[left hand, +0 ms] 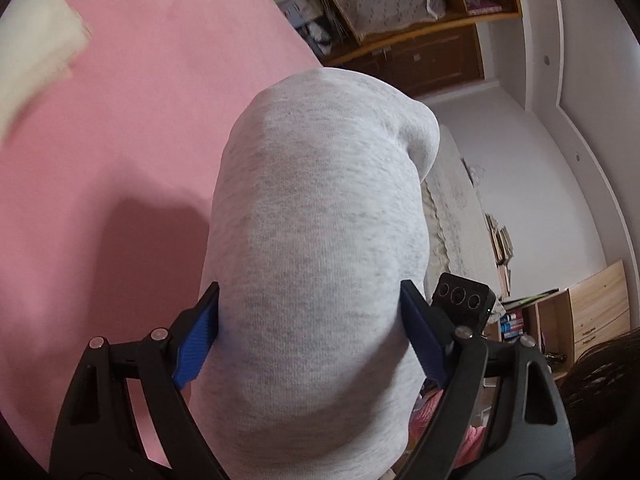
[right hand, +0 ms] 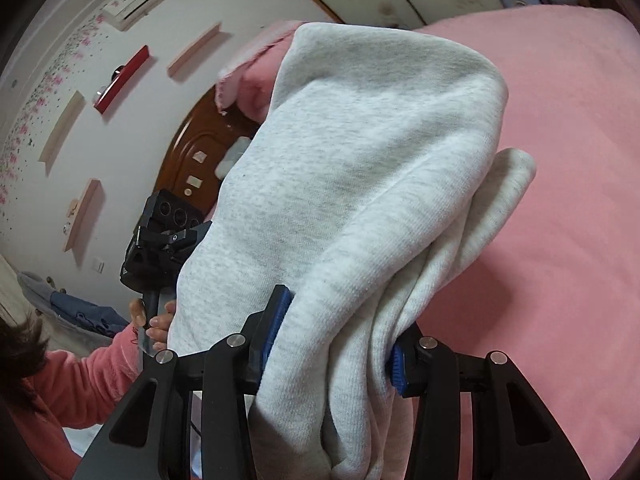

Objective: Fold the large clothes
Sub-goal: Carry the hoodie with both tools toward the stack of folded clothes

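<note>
A light grey sweatshirt (left hand: 316,220) is held up in the air above the pink bed (left hand: 132,128). My left gripper (left hand: 310,320) is shut on a thick fold of it, which bulges between the blue pads (left hand: 196,344) and hides what lies ahead. My right gripper (right hand: 336,344) is shut on another bunched part of the same grey sweatshirt (right hand: 360,160), with folds hanging over the right pad. The left gripper's body (right hand: 160,240) shows beside the cloth in the right wrist view, held by a hand. The right gripper's camera (left hand: 460,296) peeks out in the left wrist view.
The pink bed (right hand: 560,200) spreads under both grippers. A cream cloth (left hand: 32,60) lies at its far left. Wooden shelves (left hand: 400,20) and a low cabinet (left hand: 592,312) stand beyond the bed. The person in a pink sleeve (right hand: 80,380) stands at the left.
</note>
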`<state>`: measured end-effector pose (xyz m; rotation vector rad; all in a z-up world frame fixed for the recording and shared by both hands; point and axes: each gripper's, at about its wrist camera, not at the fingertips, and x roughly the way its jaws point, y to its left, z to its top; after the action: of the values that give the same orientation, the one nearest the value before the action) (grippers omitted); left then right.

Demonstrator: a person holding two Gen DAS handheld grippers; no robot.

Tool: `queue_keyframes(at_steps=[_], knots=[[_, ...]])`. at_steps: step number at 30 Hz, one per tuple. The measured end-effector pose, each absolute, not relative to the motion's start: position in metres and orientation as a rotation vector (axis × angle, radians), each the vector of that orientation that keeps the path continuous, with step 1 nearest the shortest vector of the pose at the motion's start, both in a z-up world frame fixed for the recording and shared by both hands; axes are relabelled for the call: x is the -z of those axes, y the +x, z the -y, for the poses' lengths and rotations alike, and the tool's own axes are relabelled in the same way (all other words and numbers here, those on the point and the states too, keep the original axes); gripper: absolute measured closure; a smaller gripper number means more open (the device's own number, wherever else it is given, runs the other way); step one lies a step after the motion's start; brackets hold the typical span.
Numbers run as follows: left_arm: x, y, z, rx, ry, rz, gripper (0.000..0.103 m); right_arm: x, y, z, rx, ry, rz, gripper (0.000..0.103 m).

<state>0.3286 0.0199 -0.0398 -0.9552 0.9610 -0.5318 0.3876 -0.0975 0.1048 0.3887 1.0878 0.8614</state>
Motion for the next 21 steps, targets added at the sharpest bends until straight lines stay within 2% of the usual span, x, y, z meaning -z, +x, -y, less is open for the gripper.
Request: queue_keyframes(at_steps=[7, 11, 17, 21], knots=[[-0.012, 0.34, -0.235, 0.373, -0.839, -0.901, 0.02, -0.092, 0.443, -0.078, -0.993, 0.454, -1.001, 0.061], [-0.013, 0.355, -0.344, 0.283, -0.805, -0.883, 0.02, -0.064, 0.473, -0.158, -1.013, 0.534, -0.994, 0.061], [0.06, 0.394, -0.468, 0.181, -0.807, -0.877, 0.02, 0.008, 0.531, -0.22, -0.906, 0.62, -1.038, 0.061], [0.133, 0.408, -0.482, 0.122, -0.777, -0.894, 0.019, 0.068, 0.56, -0.229, -0.803, 0.505, -1.105, 0.061]])
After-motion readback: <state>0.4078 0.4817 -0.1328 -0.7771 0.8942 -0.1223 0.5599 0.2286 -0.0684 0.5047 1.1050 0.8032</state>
